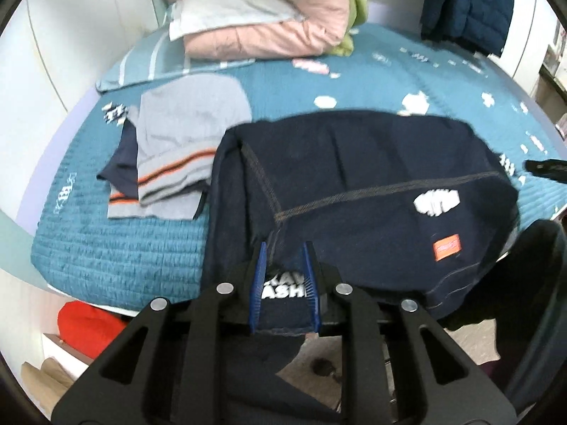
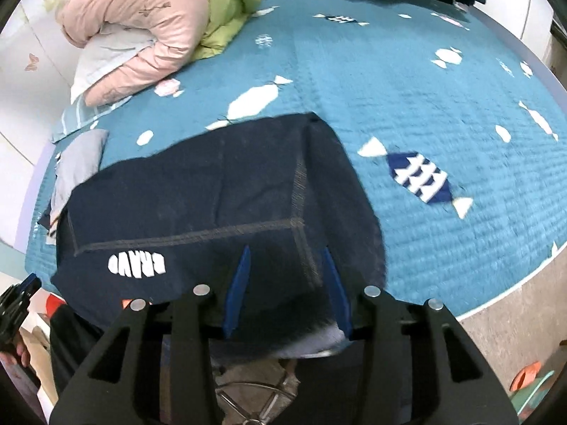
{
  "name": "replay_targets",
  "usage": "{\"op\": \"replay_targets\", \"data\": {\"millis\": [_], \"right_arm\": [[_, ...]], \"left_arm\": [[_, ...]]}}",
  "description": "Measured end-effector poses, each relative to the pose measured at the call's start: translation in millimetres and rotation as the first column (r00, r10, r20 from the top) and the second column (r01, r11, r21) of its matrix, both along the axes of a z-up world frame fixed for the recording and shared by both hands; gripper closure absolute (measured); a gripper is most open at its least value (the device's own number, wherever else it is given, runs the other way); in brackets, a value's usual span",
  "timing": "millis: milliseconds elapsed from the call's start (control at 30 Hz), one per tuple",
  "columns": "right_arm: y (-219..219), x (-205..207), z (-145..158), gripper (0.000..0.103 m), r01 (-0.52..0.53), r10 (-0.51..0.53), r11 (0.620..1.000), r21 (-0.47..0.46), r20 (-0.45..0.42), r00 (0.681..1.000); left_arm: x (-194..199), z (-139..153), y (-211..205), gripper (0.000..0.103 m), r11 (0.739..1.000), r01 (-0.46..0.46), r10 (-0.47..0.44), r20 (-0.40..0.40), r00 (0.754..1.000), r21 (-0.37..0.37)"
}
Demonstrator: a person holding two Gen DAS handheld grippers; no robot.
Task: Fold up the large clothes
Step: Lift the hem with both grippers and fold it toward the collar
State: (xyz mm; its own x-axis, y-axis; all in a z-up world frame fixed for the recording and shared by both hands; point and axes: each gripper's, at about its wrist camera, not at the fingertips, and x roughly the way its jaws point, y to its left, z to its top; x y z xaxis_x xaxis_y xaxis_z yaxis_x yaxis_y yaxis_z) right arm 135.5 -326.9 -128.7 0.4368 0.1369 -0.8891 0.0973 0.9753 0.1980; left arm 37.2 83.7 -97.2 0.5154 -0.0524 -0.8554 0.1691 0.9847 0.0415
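Navy sweatshirt (image 1: 372, 177): dark blue knit, contrast topstitched seams crossing the panel, white block lettering, small orange patch near one edge. Folded into a broad flat bundle, lying on the teal quilted bedspread at the bed's near edge; its front hem hangs over the edge. Seen from the right wrist view (image 2: 212, 194), the lettering reads upside down. Surface mostly smooth, light creases.
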Motion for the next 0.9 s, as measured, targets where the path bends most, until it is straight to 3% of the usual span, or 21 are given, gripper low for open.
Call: {"op": "replay_targets", "data": {"millis": [133,233,300,333,367,400,433,533,700,900], "right_arm": [[16,17,-14,0.062,0.029,-0.032,0.998,-0.052,-0.048,0.998],[23,26,-42,0.063,0.036,-0.039,0.999,-0.024,-0.103,0.994],[25,30,-82,0.063,0.045,-0.072,0.992,-0.119,-0.236,0.969],[24,29,-99,0.063,0.047,-0.075,0.993,-0.109,-0.264,0.962],[26,26,-106,0.063,0.037,-0.063,0.992,-0.118,-0.224,0.973],[30,24,-103,0.063,0.001,-0.032,0.989,-0.15,-0.207,0.978],[35,23,-100,0.063,-0.034,-0.005,0.982,-0.184,-0.208,0.978],[34,20,-104,0.063,-0.01,-0.024,0.983,-0.182,-0.184,0.983],[37,12,-103,0.063,0.006,-0.037,0.98,-0.201,-0.149,0.988],[39,9,-103,0.062,-0.02,-0.01,0.978,-0.206,-0.143,0.99]], "left_arm": [[14,1,-15,0.081,1.0,-0.004,0.004,0.011,1.0,0.006],[34,-22,-18,0.081,0.997,-0.032,0.028,-0.053,0.998,-0.067],[52,-71,-17,0.082,0.995,-0.104,0.1,-0.18,0.978,-0.008],[55,-91,-16,0.085,0.992,-0.124,0.12,-0.23,0.966,0.0],[56,-111,-15,0.085,0.992,-0.127,0.119,-0.265,0.957,-0.016],[52,-115,-16,0.085,0.992,-0.123,0.117,-0.228,0.967,-0.012],[45,-113,-24,0.085,0.995,-0.091,0.096,-0.181,0.979,0.034],[40,-110,-35,0.085,0.992,-0.062,0.08,-0.168,0.983,0.111],[44,-102,-26,0.084,0.986,-0.162,0.167,-0.223,0.96,0.041],[45,-98,-20,0.084,0.974,-0.227,0.224,-0.258,0.94,0.02]]}}
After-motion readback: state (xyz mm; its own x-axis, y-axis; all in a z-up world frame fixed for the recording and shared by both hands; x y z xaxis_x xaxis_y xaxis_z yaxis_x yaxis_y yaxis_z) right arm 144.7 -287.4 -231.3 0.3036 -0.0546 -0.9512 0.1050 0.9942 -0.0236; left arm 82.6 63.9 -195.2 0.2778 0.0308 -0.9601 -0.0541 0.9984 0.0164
